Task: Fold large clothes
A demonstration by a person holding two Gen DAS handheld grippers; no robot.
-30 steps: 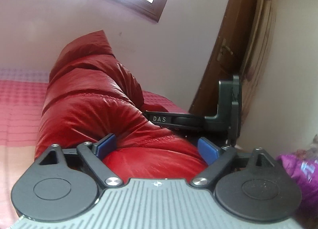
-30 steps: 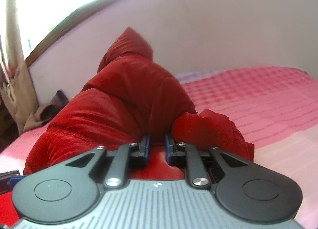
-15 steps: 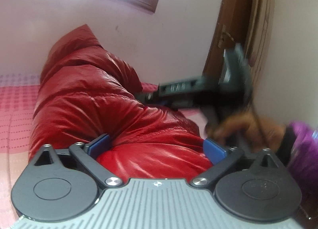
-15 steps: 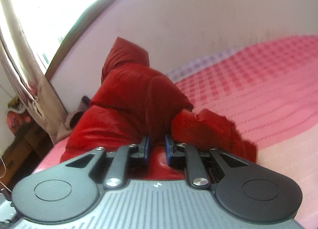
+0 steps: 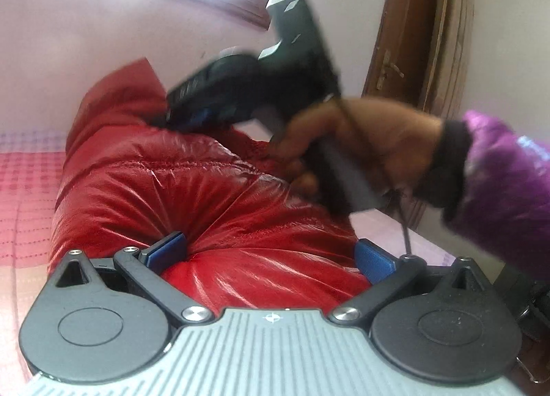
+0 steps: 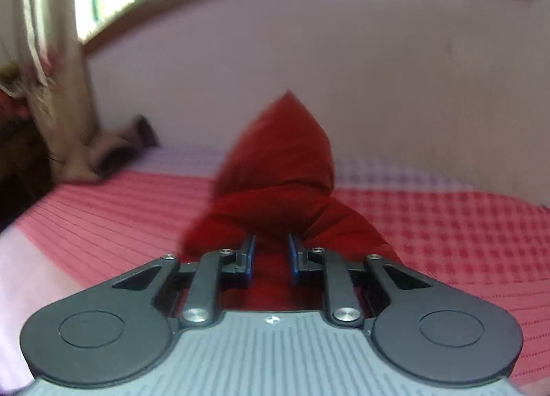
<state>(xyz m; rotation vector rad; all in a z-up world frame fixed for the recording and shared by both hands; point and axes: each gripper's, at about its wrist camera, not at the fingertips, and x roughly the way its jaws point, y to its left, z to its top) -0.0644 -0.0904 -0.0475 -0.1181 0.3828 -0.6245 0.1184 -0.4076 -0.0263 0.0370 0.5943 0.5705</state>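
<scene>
A red puffer jacket (image 5: 192,196) lies bunched on the pink checked bed (image 6: 464,224). Your left tool (image 5: 271,255) has just spread wide, its blue pads either side of the jacket's near end without pinching it. Your right tool (image 6: 271,255) is pinching red fabric, lifted over the jacket's middle (blurred in the left view). Carry that fold fully across toward the hood (image 6: 285,142) before letting go.

Bedroom: bed (image 6: 464,224), wooden door (image 5: 405,35).

Glossy quilted red jacket (image 5: 220,196); bedspread (image 6: 464,224) apparently woven, matt.
</scene>
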